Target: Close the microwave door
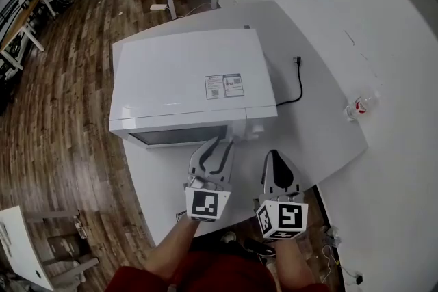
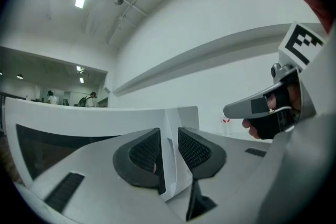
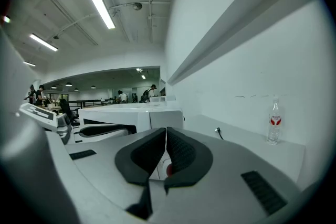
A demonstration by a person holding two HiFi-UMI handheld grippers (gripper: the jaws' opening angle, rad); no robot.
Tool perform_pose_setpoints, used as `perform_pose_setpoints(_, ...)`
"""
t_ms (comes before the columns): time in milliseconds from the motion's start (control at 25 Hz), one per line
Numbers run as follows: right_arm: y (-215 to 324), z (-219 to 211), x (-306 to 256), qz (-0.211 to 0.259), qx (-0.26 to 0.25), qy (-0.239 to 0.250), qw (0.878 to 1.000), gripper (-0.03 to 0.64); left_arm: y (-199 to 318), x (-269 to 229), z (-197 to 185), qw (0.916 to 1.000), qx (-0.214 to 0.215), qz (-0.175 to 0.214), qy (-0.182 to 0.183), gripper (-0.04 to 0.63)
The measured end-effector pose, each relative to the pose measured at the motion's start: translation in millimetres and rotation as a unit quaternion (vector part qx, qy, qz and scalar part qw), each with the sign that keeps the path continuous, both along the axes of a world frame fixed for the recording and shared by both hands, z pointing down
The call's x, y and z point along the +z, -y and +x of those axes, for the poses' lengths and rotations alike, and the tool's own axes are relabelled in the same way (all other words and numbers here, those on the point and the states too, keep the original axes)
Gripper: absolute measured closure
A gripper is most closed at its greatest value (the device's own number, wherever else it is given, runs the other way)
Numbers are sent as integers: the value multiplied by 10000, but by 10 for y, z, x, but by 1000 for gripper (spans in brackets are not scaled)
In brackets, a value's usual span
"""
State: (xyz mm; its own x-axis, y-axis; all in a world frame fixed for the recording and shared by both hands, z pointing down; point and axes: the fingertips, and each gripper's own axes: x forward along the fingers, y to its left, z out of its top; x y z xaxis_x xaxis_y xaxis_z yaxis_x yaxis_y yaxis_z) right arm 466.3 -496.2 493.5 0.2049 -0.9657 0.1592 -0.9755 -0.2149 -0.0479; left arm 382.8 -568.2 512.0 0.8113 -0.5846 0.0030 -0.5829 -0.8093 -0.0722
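**Door gripped, latch still to come**

The microwave [image 1: 185, 72] sits along the worktop's [image 1: 308, 120] left edge. The left gripper [image 1: 220, 143] pinches the free edge of the microwave door [image 2: 169, 157] at roughly half-spread. The right gripper [image 1: 274, 157] is pressed together and empty. The door looks slightly ajar, so the final push and release remain.

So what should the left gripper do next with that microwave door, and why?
Probably swing the left gripper in toward the microwave. Its pads are clamped on the free edge of the microwave door, which looks slightly ajar, so a short push inward should bring it flush and shut.
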Motion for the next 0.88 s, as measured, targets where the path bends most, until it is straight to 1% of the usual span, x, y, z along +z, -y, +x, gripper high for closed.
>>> perform_pose_setpoints(160,-40,-221,-171,182,-227,-32,9996,588,-113,-194,-311,9996,-284,27,-28,468)
perform_pose_setpoints(280,-76,-425,-286,315,-446,-54,9985,588,-188,-302,-594,9985,-548,4,93,468)
perform_pose_setpoints(400,-125,-660,-400,443,-665,-40,9968,589,-280,-430,-928,9962,-861,-21,140,468)
perform_pose_setpoints(560,-185,-987,-588,623,-991,-72,9931,588,-434,-647,-1416,9906,-1368,-32,-19,468)
perform_pose_setpoints(640,-224,-1133,-679,727,-1133,-83,9909,588,-518,-715,-1650,9870,-1605,-32,-27,468)
perform_pose_setpoints(720,-273,-1263,-758,819,-1246,-86,9888,588,-609,-769,-1844,9842,-1773,5,19,471)
perform_pose_setpoints(880,-366,-1488,-879,912,-1427,-112,9855,588,-784,-898,-2138,9794,-2017,20,-30,477)
